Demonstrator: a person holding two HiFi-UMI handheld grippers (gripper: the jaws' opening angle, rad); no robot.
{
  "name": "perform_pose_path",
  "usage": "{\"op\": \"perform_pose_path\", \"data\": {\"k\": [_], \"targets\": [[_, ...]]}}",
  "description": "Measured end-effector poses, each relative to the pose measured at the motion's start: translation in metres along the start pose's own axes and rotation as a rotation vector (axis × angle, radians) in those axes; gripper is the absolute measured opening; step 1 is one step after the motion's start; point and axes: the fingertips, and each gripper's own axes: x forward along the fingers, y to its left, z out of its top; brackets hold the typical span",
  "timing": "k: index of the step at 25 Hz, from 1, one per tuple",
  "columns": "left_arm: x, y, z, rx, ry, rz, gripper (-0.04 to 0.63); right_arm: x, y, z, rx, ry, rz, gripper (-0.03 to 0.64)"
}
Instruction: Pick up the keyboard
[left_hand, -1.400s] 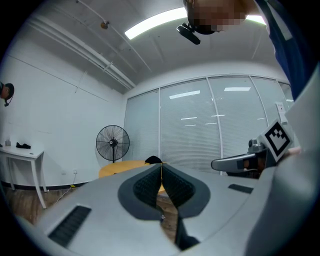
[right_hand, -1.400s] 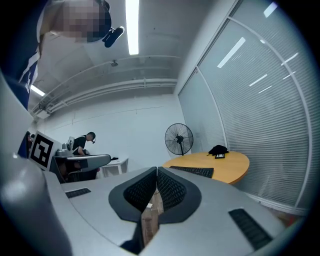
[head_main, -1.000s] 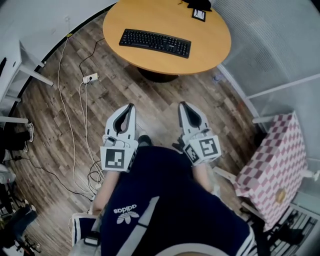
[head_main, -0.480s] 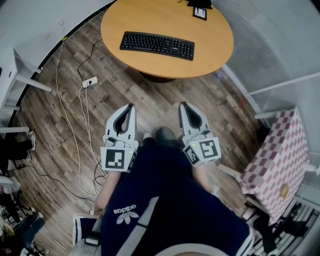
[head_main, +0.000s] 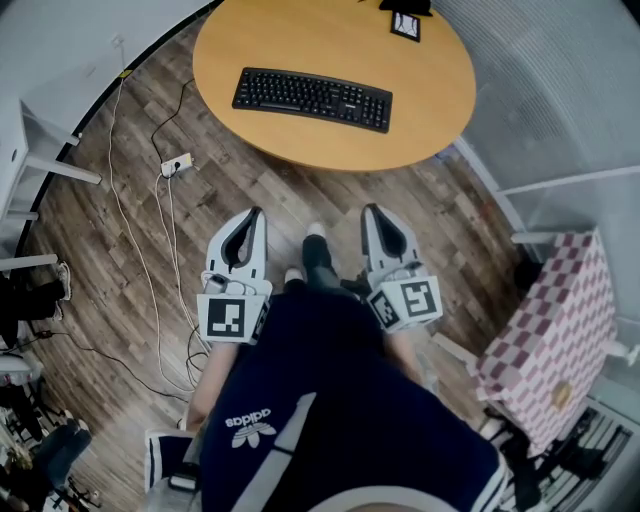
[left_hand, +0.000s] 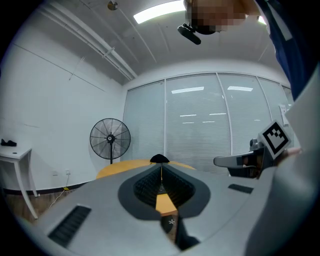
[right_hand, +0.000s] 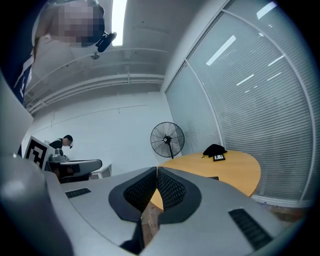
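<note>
Keyboard (head_main: 312, 99) lies flat on the round tabletop (head_main: 430, 95) at twelve o'clock, well apart from the left gripper (head_main: 254, 214) and right gripper (head_main: 369, 211). Both hold their jaws together and empty, probably because nothing is within reach yet.

Ahead of the grippers, the table (head_main: 440, 110) has a smooth, faintly glossy wood top, and the keyboard (head_main: 312, 98) is matt black plastic. The left gripper (head_main: 255, 212) and right gripper (head_main: 368, 210) have matt grey plastic shells with dark, finely ribbed pads (left_hand: 147, 185). Beneath them the floor (head_main: 130, 260) is grainy wood plank. Right of the right gripper hangs a checked cloth (head_main: 555, 330).
</note>
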Motion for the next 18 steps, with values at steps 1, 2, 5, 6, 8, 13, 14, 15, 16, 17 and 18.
{"op": "perform_pose_path", "data": {"k": [1,2,5,6,8,13,14,15,16,17,18], "targets": [[0.009,0.004,0.001,-0.001,-0.001,0.008,0.005,0.009,-0.006,0.002,0.003,0.002,0.005,0.006],[0.019,0.007,0.003,-0.002,-0.003,0.015,0.005,0.019,-0.012,0.004,0.004,0.004,0.011,0.006],[0.048,0.015,0.009,0.001,-0.014,0.037,0.005,0.050,-0.032,0.014,-0.003,0.005,0.034,0.006],[0.058,0.017,0.011,0.001,-0.017,0.045,0.005,0.060,-0.039,0.017,-0.006,0.005,0.042,0.006],[0.077,0.021,0.014,0.001,-0.022,0.061,0.005,0.079,-0.052,0.022,-0.012,0.007,0.057,0.006],[0.113,0.033,0.022,-0.002,-0.043,0.096,0.005,0.110,-0.077,0.029,-0.031,0.021,0.087,0.006],[0.118,0.034,0.022,-0.003,-0.046,0.100,0.005,0.114,-0.082,0.028,-0.033,0.028,0.087,0.006],[0.123,0.035,0.022,-0.005,-0.045,0.103,0.005,0.117,-0.087,0.027,-0.033,0.035,0.084,0.006],[0.127,0.034,0.021,-0.007,-0.042,0.105,0.005,0.119,-0.092,0.026,-0.029,0.043,0.079,0.006],[0.131,0.034,0.020,-0.007,-0.038,0.104,0.005,0.120,-0.096,0.024,-0.023,0.051,0.074,0.006],[0.135,0.033,0.020,-0.007,-0.034,0.101,0.005,0.121,-0.100,0.023,-0.016,0.058,0.069,0.006]]}}
